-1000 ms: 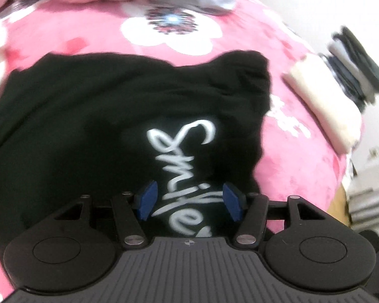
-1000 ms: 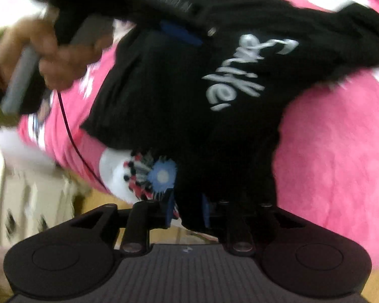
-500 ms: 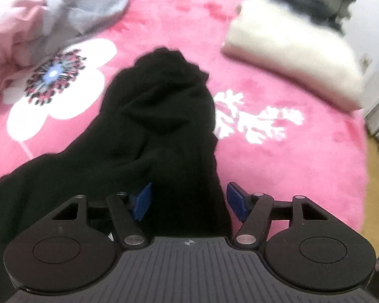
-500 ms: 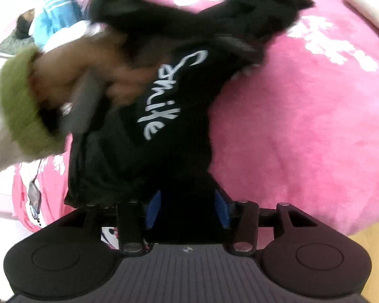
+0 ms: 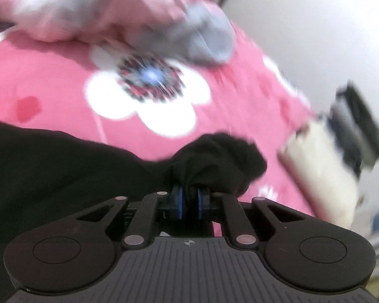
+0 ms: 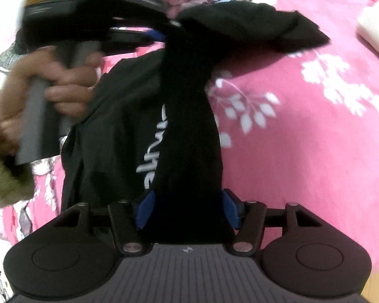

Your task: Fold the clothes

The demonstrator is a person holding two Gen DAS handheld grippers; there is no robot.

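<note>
A black shirt (image 5: 50, 166) with white lettering (image 6: 154, 151) lies bunched on the pink blanket. My left gripper (image 5: 189, 203) is closing, and its blue pads pinch a gathered fold of the shirt. In the right wrist view the same left gripper (image 6: 164, 35), held by a hand (image 6: 50, 91), lifts that fold at the upper left. A long strip of the shirt (image 6: 189, 126) runs down from there to my right gripper (image 6: 188, 209). The right jaws are opening, and the black cloth lies loosely between the spread pads.
A pink flowered blanket (image 5: 50, 80) covers the bed. A heap of pink and grey clothes (image 5: 139, 12) lies at the far side. A folded white garment (image 5: 321, 166) and a dark folded stack (image 5: 358, 123) sit at the right edge, near the wall.
My left gripper was open over the shirt and has now clamped onto a bunch of black cloth. The right jaws have spread wider around the cloth they held.
</note>
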